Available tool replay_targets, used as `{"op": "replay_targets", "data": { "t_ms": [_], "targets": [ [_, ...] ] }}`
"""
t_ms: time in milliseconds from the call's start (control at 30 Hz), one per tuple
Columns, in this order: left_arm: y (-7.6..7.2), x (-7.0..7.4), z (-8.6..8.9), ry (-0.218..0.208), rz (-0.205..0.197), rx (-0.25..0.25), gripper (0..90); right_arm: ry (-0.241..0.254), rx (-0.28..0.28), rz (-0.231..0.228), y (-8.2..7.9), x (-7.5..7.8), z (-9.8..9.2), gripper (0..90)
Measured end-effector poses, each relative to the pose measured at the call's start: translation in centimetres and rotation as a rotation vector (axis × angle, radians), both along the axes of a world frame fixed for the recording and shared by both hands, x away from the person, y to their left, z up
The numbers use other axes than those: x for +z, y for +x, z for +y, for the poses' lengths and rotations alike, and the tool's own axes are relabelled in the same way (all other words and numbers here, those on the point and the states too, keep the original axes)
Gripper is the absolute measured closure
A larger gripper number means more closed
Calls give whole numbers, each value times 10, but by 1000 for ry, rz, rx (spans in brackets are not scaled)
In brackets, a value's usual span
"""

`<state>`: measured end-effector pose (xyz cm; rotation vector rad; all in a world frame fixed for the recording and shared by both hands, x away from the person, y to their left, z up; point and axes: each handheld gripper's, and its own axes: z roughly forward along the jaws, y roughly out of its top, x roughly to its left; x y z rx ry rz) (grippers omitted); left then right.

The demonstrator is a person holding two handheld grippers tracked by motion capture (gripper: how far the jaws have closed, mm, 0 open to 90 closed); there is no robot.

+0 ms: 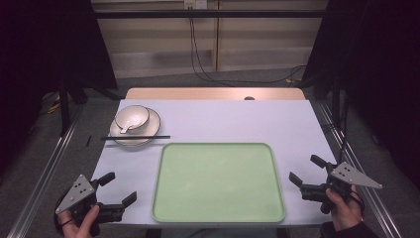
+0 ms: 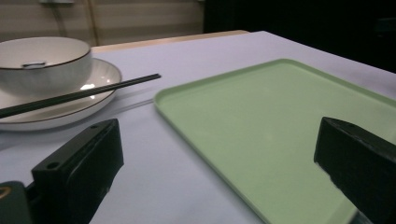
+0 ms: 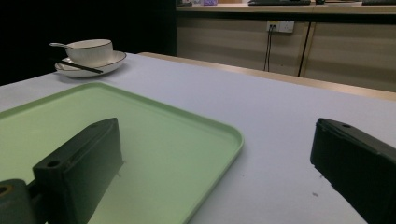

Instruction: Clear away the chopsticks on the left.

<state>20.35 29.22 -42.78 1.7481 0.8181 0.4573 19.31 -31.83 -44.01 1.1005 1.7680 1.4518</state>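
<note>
Pale green plastic forms one rectangular tray (image 1: 218, 182) with rounded corners and a raised rim, lying flat on the near middle of one table (image 1: 223, 119) covered in a light lilac-grey sheet; nothing lies in it. At the far left of the table stands one white plate (image 1: 148, 130), and on it one white bowl (image 1: 131, 118) with a dark rim line, holding one spoon (image 1: 125, 130) whose handle leans over the bowl's edge. One pair of black chopsticks (image 1: 135, 137) lies across the near edge of the plate, its tips pointing toward the tray; the sticks lie together, so they read as a single dark bar. Two grippers are present, each held by one hand at the near table edge. The left gripper (image 1: 117, 187) sits just beside the tray's near left corner, jaws spread wide with nothing between them. The right gripper (image 1: 307, 170) sits just beside the tray's right edge, jaws likewise spread and holding nothing. Both grippers are well apart from the plate, bowl and chopsticks.
</note>
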Motion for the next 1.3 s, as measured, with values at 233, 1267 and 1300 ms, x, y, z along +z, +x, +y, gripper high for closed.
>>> {"op": "replay_targets", "data": {
  "t_ms": [233, 1267, 1300],
  "targets": [
    [7, 5, 7, 35, 24, -37, 16, 8, -3, 1, 0, 0, 0, 18],
    [78, 29, 47, 138, 58, -79, 24, -6, 12, -3, 1, 0, 3, 18],
    [82, 29, 48, 147, 55, -89, 25, -5, 12, -3, 1, 0, 3, 18]
  ]
}}
